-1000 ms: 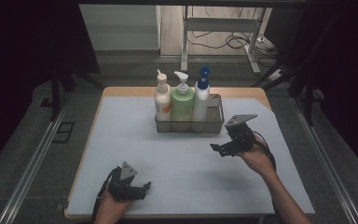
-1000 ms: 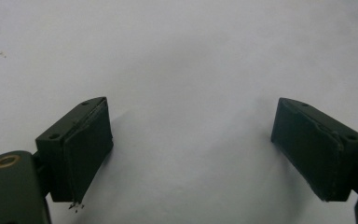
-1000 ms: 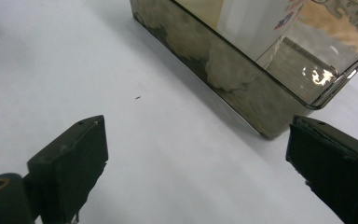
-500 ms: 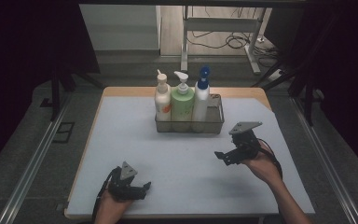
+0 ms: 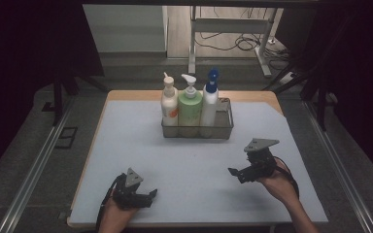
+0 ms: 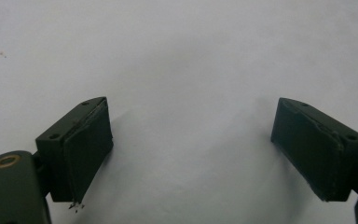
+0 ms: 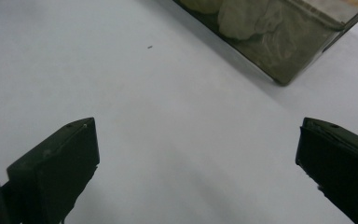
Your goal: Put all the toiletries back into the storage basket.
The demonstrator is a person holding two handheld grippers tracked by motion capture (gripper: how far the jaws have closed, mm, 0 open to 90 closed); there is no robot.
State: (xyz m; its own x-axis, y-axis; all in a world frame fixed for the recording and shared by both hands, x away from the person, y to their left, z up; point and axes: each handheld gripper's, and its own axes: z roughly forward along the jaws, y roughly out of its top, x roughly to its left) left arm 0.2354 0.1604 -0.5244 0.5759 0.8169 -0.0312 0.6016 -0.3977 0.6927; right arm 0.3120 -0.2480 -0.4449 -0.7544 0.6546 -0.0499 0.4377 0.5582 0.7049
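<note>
On the table (image 5: 126, 145), both tools (image 5: 239, 173) gape empty.

A pale blue-grey mat covers a wooden table (image 5: 126, 94) in a dim room. Grey carpet floor (image 5: 24, 145) surrounds it, with metal rails (image 5: 34, 167) along both sides. Beyond stand a light wall panel (image 5: 126, 29), a metal frame (image 5: 228, 29), loose cables (image 5: 238, 43) and dark curtains (image 5: 24, 43)

Your counter (image 5: 126, 95) shows a wooden edge under a pale mat (image 5: 141, 160) that covers nearly all of it. Beyond it you have a metal stand (image 5: 193, 43) and loose cables (image 5: 238, 42) on the floor (image 5: 126, 34). A rail (image 5: 34, 170) runs along each side.
</note>
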